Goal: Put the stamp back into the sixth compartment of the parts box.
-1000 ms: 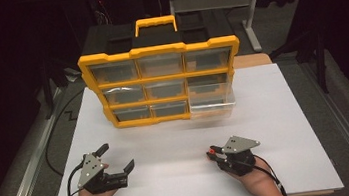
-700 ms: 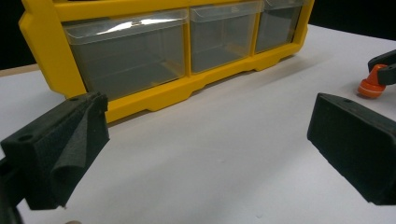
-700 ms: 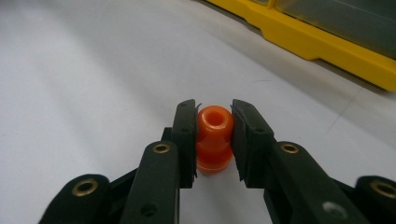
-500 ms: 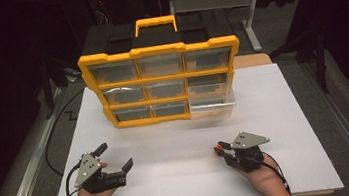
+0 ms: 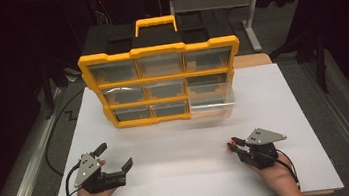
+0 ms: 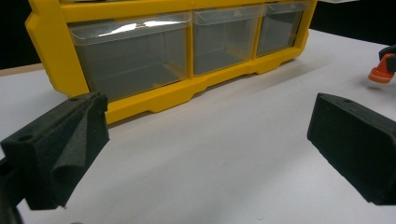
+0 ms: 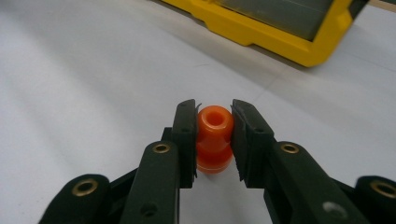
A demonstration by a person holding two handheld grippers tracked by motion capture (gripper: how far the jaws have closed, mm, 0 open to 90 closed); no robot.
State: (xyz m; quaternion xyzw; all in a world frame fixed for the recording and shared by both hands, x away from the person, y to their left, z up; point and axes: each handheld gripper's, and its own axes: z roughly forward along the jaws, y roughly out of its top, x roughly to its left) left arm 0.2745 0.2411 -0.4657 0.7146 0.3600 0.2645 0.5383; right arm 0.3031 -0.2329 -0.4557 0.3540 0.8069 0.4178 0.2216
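A yellow organiser (image 5: 163,86) with several clear drawers stands upright at the back of the white board (image 5: 178,143). Its bottom-right drawer (image 5: 212,104) is pulled out. At the front left my left gripper (image 5: 115,155) rests low over the board, jaws wide open and empty. In the left gripper view the organiser's lower drawers (image 6: 135,60) lie ahead of my left gripper (image 6: 205,135). My right gripper (image 5: 233,143) sits at the front right, shut on a small orange plastic piece (image 7: 214,137) held just above the board. The same piece (image 6: 380,73) shows at the right edge of the left gripper view.
The organiser's black top carries a yellow handle (image 5: 155,24). A wide bare stretch of board lies between the two grippers and in front of the organiser. Cables trail from both grippers. A dark floor and a metal table leg (image 5: 252,18) surround the board.
My right gripper has shifted a little to the right with the orange piece still in it. The left gripper has hardly moved.
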